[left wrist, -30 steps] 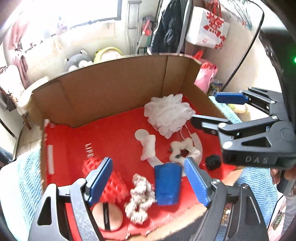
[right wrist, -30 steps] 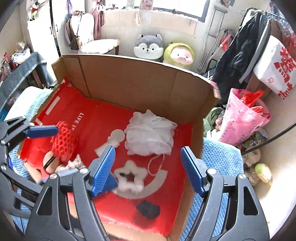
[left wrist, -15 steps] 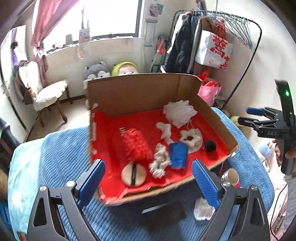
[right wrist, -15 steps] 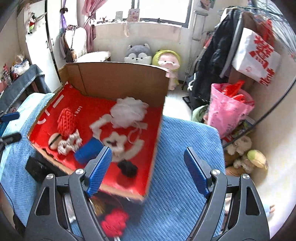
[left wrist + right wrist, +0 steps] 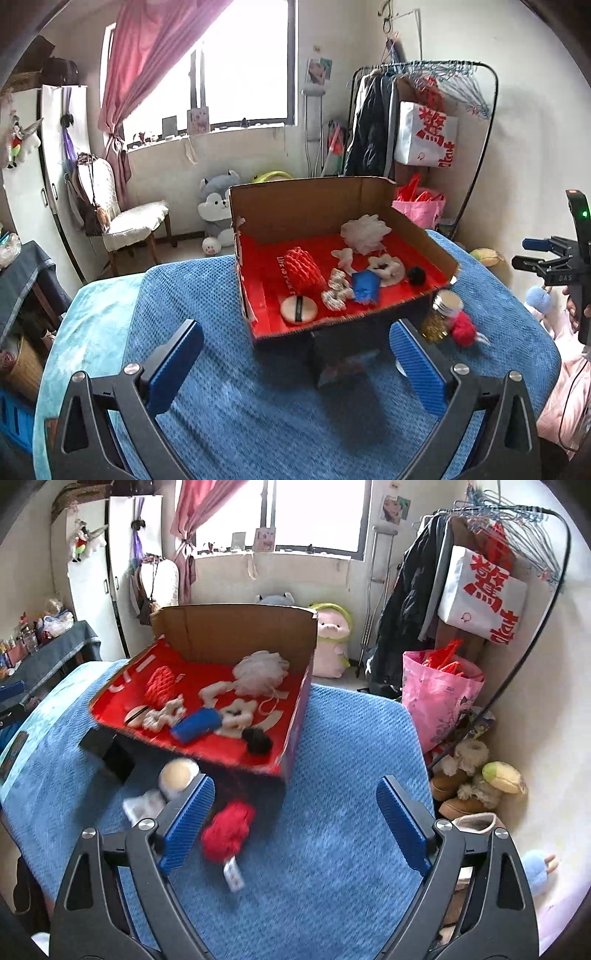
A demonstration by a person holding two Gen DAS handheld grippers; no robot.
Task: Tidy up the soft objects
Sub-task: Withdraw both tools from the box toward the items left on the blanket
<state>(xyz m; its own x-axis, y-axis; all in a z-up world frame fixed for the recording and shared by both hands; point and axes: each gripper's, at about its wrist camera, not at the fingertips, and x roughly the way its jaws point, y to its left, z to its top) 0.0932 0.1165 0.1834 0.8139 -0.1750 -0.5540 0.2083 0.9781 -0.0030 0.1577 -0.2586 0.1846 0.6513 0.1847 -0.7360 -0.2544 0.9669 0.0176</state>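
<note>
Blue blanket (image 5: 229,424); ahead of both empty, just-widened grippers, the cardboard box (image 5: 306,203) holds soft things.
Only the right gripper (image 5: 295,823) sees the red pom-pom (image 5: 227,830) by its left finger; left gripper (image 5: 295,365).

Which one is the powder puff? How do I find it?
Find the cardboard box with the red floor on the blue blanket. Look at its front edge, just below the red netted thing. The powder puff is the flat, pale round pad with a dark strap across it.

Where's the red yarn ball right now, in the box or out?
Out: the red yarn ball lies on the blue blanket before the cardboard box, just right of the right gripper's left finger.
</note>
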